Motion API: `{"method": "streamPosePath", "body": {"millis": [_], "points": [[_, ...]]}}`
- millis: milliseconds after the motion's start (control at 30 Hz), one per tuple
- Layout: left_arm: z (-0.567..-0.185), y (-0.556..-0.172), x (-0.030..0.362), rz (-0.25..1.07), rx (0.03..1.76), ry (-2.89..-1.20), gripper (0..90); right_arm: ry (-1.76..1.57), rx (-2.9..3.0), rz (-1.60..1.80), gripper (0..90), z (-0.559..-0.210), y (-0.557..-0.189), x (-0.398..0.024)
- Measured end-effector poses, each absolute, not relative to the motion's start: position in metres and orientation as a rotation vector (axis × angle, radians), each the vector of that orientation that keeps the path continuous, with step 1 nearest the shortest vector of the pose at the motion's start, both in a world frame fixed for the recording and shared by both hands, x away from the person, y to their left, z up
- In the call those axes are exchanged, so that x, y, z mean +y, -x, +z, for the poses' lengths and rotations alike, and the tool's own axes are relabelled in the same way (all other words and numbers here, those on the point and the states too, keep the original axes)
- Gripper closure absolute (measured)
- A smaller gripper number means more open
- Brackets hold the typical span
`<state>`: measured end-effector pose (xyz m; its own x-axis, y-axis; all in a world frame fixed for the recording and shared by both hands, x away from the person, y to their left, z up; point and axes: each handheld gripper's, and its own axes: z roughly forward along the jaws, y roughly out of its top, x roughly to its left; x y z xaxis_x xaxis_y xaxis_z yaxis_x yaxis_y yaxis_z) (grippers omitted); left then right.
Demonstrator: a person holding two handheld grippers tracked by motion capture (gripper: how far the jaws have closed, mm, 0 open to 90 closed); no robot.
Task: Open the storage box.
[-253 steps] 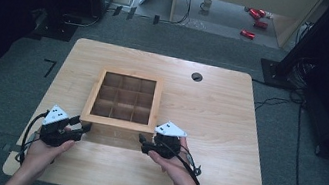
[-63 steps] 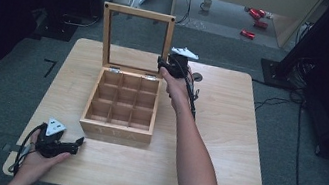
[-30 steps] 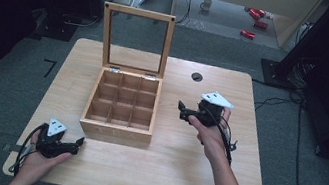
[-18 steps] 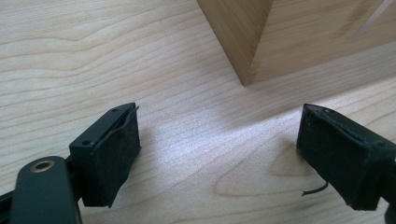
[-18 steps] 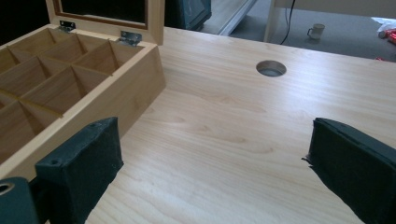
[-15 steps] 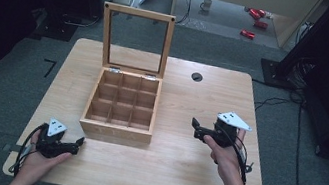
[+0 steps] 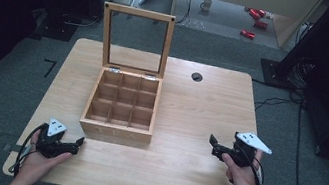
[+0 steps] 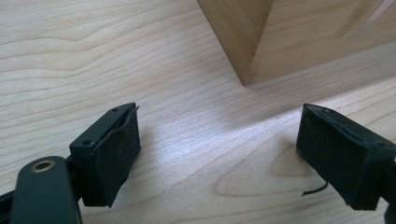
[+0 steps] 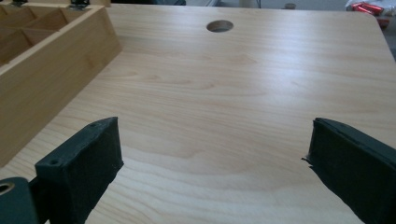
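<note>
A wooden box [image 7: 121, 110] with nine empty compartments sits mid-table, its glass-paned lid [image 7: 135, 39] standing upright at the back. My left gripper [image 7: 77, 143] rests open on the table just off the box's near left corner [image 8: 247, 70], nothing between its pads [image 8: 114, 154]. My right gripper [image 7: 213, 143] is open low over the table's right side, well clear of the box's right wall [image 9: 51, 74]. Its pads [image 9: 88, 163] hold nothing.
A round cable hole [image 7: 197, 76] lies in the wooden table [image 7: 200, 108] behind the right gripper [image 9: 220, 25]. Beyond the table are grey carpet, dark equipment at both sides, a mug and red items on the far floor.
The box lid went from shut to upright. Over the last second my right gripper drew back from beside the box to the near right of the table. The left gripper stayed put.
</note>
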<state>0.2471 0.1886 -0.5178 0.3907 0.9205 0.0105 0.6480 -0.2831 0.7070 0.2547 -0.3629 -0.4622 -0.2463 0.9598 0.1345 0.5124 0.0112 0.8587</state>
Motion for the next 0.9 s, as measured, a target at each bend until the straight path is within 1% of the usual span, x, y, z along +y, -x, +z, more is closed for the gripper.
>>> {"method": "streamPosePath", "body": {"millis": [33,233,300,333,433,500,733,900], "points": [[-0.518,-0.247,0.189,0.567,1.338,-2.031,13.8,-1.506,1.793,1.166,2.8,-0.462,-0.255,-0.363],[-0.518,-0.247,0.189,0.567,1.338,-2.032,13.8,-1.579,1.746,1.148,2.8,-0.475,-0.235,-0.394],[-0.518,-0.247,0.189,0.567,1.338,-2.032,13.8,-1.585,1.743,1.145,2.8,-0.476,-0.233,-0.397],[-0.518,-0.247,0.189,0.567,1.339,-2.031,13.9,-1.603,1.74,1.127,2.9,-0.482,-0.228,-0.403],[-0.518,-0.247,0.188,0.568,1.342,-2.03,13.9,-1.619,1.742,1.109,2.8,-0.488,-0.222,-0.407],[-0.518,-0.247,0.188,0.568,1.342,-2.029,13.9,-1.65,1.749,1.088,2.9,-0.499,-0.214,-0.412],[-0.518,-0.247,0.188,0.568,1.342,-2.029,13.9,-1.716,1.741,1.059,3.4,-0.511,-0.201,-0.421],[-0.518,-0.247,0.188,0.568,1.342,-2.03,13.9,-1.747,1.76,0.973,4.4,-0.522,-0.193,-0.421]]}}
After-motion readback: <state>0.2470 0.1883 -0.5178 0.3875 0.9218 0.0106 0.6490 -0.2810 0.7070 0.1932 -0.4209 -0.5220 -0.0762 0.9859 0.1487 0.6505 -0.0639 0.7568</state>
